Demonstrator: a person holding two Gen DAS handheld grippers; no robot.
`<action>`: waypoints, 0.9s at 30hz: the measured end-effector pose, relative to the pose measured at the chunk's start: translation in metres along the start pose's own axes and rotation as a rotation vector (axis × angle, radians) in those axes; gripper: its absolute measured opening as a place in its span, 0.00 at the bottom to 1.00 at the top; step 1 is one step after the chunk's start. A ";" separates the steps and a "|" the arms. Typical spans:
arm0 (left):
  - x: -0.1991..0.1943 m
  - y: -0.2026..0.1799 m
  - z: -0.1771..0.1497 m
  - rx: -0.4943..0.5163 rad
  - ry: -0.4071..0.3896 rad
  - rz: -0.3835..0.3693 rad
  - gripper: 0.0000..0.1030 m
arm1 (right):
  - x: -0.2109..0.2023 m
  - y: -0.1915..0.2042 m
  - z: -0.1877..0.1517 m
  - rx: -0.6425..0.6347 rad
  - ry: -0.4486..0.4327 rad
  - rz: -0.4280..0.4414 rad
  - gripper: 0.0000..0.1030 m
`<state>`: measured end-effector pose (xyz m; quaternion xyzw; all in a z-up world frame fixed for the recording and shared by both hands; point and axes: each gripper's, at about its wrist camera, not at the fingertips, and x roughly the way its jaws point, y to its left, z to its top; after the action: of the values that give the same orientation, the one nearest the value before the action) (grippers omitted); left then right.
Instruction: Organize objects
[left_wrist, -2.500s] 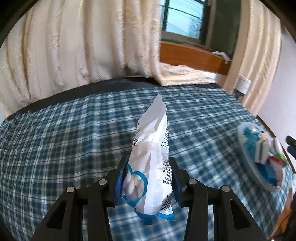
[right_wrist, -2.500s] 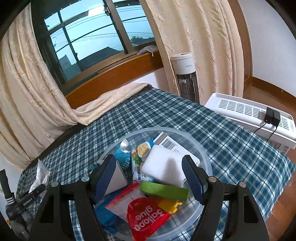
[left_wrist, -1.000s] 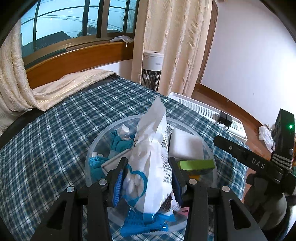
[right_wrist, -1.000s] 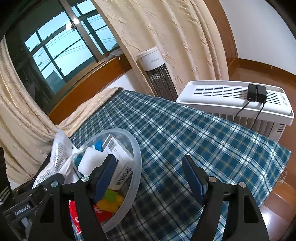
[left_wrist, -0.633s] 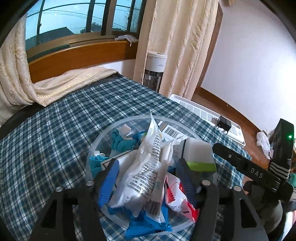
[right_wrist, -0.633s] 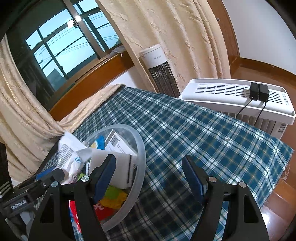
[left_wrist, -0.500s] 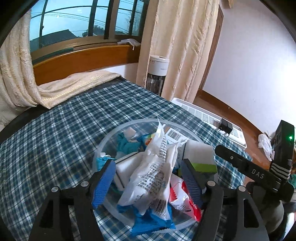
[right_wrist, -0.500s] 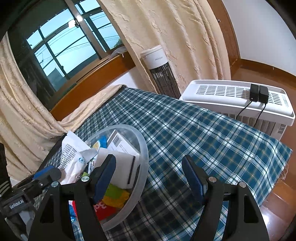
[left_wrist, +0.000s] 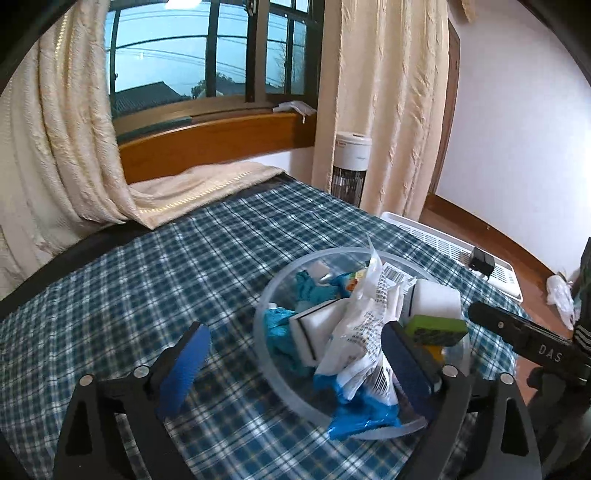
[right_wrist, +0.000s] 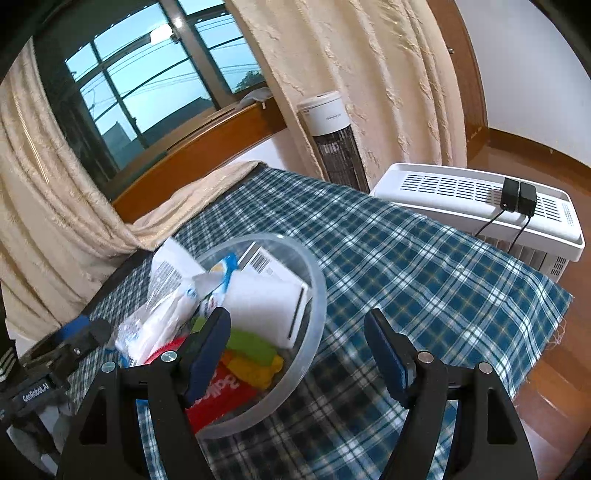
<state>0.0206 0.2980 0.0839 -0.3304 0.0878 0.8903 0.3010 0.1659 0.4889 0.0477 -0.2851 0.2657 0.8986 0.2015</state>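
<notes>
The white-and-blue snack packet (left_wrist: 364, 332) is left leaning on the pile inside the clear plastic bowl (left_wrist: 273, 363) on the plaid-covered table (left_wrist: 147, 280), where loose items are gathered. The left gripper (left_wrist: 295, 360), its jaws just opened wide, is kept clear of the packet. The right gripper (right_wrist: 297, 350) is held half open and empty beside the bowl, seemingly free for another item.

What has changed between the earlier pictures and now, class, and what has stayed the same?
The left gripper carried the white packet across the checked cloth to the clear bowl. Its jaws have just been opening, and the packet now lies loose on the pile in the bowl, no longer pinched. The right gripper stayed open and empty beside the bowl. The bowl's other contents look unchanged.
</notes>
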 end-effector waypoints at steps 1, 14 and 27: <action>-0.002 0.001 -0.001 0.001 -0.005 0.004 0.95 | -0.001 0.002 -0.002 -0.008 0.005 0.000 0.75; -0.010 0.023 -0.016 -0.030 0.002 0.002 1.00 | -0.016 0.046 -0.033 -0.170 0.078 -0.007 0.85; -0.013 0.037 -0.032 -0.051 0.048 0.003 1.00 | -0.014 0.086 -0.061 -0.300 0.070 -0.088 0.91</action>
<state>0.0236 0.2510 0.0664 -0.3592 0.0727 0.8845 0.2887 0.1567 0.3832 0.0454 -0.3544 0.1227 0.9081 0.1865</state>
